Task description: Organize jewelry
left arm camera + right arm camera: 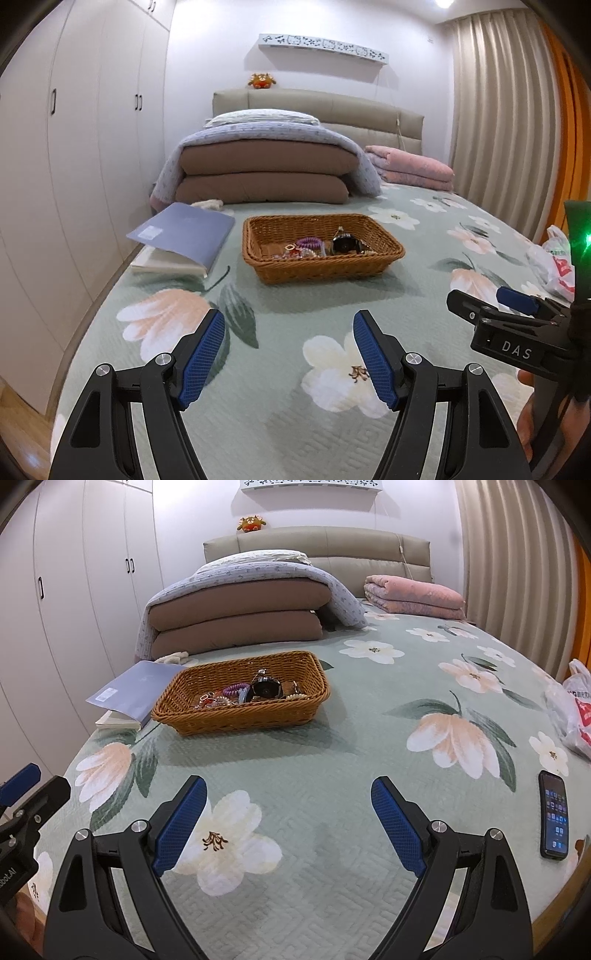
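A brown wicker basket (380,236) (177,694) sits on the floral green bedspread, ahead of both grippers. Inside it lie a black watch (343,243) (264,690), a purple coiled hair tie (309,242) (232,690) and several small beaded and gold pieces (295,253) (212,700). My left gripper (289,321) is open and empty, held over the bed short of the basket. My right gripper (288,788) is open and empty, also short of the basket and to its right. The right gripper also shows at the left wrist view's right edge (480,299).
A blue folder on a book (183,236) (129,690) lies left of the basket. Folded brown and lilac quilts (264,170) and a pink blanket (410,166) are behind. A phone (554,814) and a plastic bag (574,705) lie at the right. Wardrobes stand on the left.
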The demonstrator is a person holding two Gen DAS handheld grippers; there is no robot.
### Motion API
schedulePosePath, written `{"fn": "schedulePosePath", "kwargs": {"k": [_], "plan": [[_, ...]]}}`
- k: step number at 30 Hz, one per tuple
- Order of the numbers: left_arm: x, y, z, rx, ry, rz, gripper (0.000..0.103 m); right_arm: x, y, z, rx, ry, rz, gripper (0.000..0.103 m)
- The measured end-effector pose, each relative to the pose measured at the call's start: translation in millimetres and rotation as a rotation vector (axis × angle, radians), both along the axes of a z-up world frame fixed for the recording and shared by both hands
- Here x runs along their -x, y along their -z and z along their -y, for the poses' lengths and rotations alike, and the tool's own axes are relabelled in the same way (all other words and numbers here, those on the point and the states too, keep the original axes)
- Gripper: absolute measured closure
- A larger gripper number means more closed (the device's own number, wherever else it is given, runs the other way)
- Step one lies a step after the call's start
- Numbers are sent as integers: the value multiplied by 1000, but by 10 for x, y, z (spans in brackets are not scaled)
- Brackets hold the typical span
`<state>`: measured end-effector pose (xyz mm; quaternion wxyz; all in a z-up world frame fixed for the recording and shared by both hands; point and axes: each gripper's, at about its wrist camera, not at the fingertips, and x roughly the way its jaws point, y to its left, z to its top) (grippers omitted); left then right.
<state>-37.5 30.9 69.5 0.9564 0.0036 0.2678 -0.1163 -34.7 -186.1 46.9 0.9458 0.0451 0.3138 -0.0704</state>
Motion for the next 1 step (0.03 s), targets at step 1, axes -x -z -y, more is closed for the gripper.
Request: {"fn": "schedulePosePath", "kwargs": {"k": [1], "plan": [[-14, 4, -1, 6, 10, -13, 29, -1, 1, 2, 1, 0, -1, 12]]}}
